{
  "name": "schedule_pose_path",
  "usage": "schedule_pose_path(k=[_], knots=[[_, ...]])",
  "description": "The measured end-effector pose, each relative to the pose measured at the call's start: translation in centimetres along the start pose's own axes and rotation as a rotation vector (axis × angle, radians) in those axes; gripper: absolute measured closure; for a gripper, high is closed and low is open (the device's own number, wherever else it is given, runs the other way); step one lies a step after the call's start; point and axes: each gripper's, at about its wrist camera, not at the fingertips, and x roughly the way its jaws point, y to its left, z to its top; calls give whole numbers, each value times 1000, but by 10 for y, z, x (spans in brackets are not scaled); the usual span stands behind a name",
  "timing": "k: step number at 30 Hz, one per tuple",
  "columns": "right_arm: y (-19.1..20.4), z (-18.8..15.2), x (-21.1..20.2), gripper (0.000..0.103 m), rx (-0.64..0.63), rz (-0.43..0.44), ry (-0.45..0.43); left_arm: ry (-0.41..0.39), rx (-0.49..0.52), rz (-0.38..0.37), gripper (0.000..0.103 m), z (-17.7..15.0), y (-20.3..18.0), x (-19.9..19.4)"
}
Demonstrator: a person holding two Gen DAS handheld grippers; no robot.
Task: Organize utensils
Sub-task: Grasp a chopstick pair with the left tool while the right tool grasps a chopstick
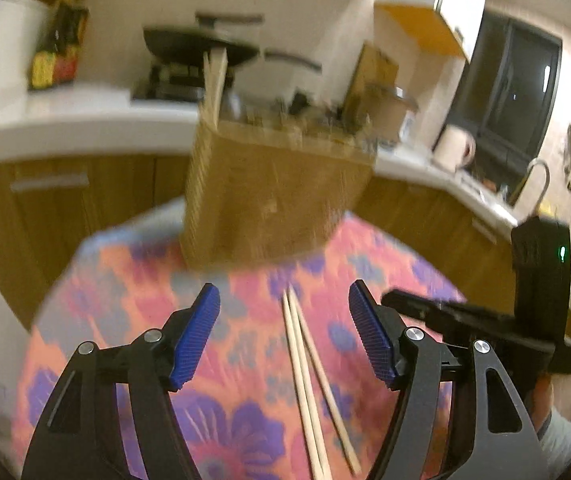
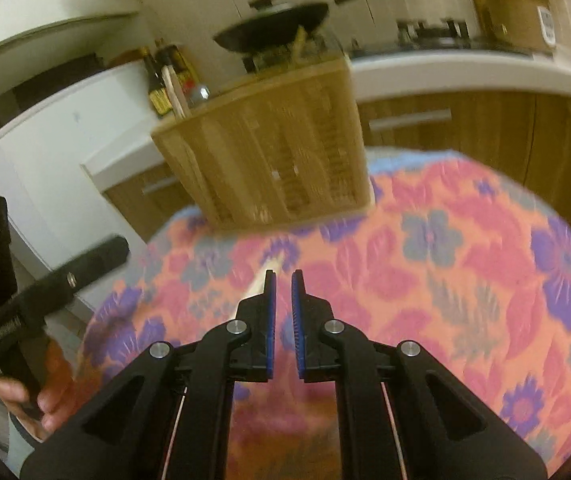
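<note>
A wooden utensil holder (image 1: pixel 273 196) stands on the flowered tablecloth (image 1: pixel 237 380), with chopsticks (image 1: pixel 215 80) sticking up from its left corner. Three loose chopsticks (image 1: pixel 309 380) lie on the cloth between the fingers of my left gripper (image 1: pixel 284 302), which is open and empty above them. My right gripper (image 2: pixel 284 276) has its jaws nearly together with a narrow gap; nothing shows between the pads. A pale chopstick tip (image 2: pixel 263 280) lies on the cloth just beyond its left finger. The holder (image 2: pixel 273 152) also shows in the right wrist view, with chopsticks (image 2: pixel 175 90) in it.
Behind the table runs a white kitchen counter (image 1: pixel 65 124) with wooden cabinets, a stove with a black wok (image 1: pixel 201 46), and a sink (image 1: pixel 533 184) at the right. The other hand-held gripper (image 1: pixel 485 320) shows at the right of the left wrist view.
</note>
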Motion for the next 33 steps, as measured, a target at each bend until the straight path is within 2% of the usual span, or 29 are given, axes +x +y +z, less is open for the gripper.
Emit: schedule_pose_path(k=[1, 2, 4, 5, 6, 9, 13, 16, 24, 33], knots=[[-1, -3, 2, 96, 3, -5, 10, 16, -6, -3, 38, -6, 0, 3], [-2, -7, 4, 90, -1, -7, 25, 25, -10, -6, 38, -9, 1, 5], [-2, -16, 9, 71, -14, -19, 48, 49, -10, -2, 38, -17, 0, 11], [-2, -18, 10, 51, -15, -26, 49, 58, -9, 5, 38, -18, -1, 13], [-3, -20, 9, 48, -15, -29, 45, 72, -8, 10, 38, -20, 0, 16], [-2, -21, 1, 48, -26, -24, 4, 117, 4, 23, 38, -24, 0, 24], [-9, -21, 6, 48, 6, -20, 28, 194, 42, 66, 40, -30, -5, 37], [-15, -18, 4, 48, 28, -7, 23, 262, 75, 87, 46, -36, -10, 48], [-18, -18, 7, 48, 50, 5, 37, 284, 202, 197, 47, -42, -30, 59], [-19, -17, 9, 48, 60, 12, 48, 273, 189, 178, 48, -42, -27, 58]])
